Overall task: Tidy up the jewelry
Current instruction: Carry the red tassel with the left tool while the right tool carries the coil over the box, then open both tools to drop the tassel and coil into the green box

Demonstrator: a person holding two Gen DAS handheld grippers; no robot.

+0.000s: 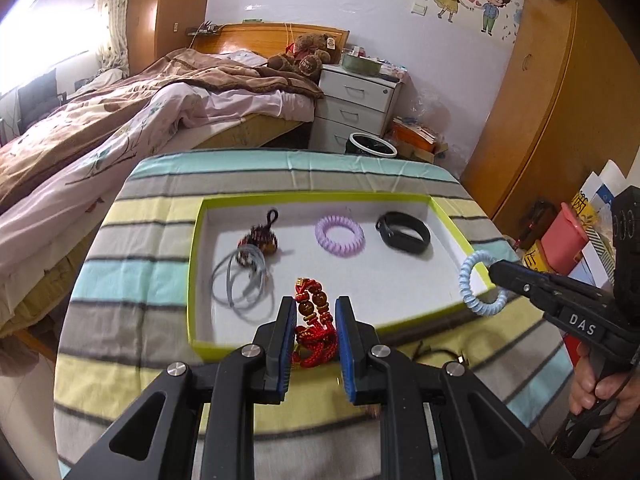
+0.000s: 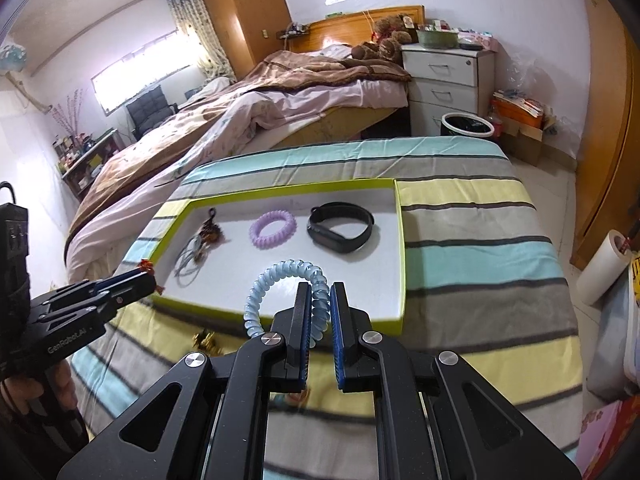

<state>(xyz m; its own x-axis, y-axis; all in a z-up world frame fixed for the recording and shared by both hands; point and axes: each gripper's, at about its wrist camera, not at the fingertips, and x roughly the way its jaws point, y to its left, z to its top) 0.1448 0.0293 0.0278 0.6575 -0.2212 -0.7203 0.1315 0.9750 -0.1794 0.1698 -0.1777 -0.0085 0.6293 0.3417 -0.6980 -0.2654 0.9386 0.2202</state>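
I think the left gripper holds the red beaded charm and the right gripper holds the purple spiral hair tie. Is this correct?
Not quite. The right gripper holds the light blue spiral hair tie, as the right wrist view shows; the purple spiral hair tie lies in the tray. The left gripper does hold the red beaded charm.

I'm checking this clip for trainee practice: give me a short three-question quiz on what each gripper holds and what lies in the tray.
1. True or false: the left gripper is shut on the red beaded knot charm.
2. What does the right gripper hold? A) purple spiral hair tie B) light blue spiral hair tie C) black fitness band
3. Name the item lying between the tasselled charm and the black fitness band in the green-rimmed tray.

Key: 1 true; 2 B, the light blue spiral hair tie; 3 the purple spiral hair tie.
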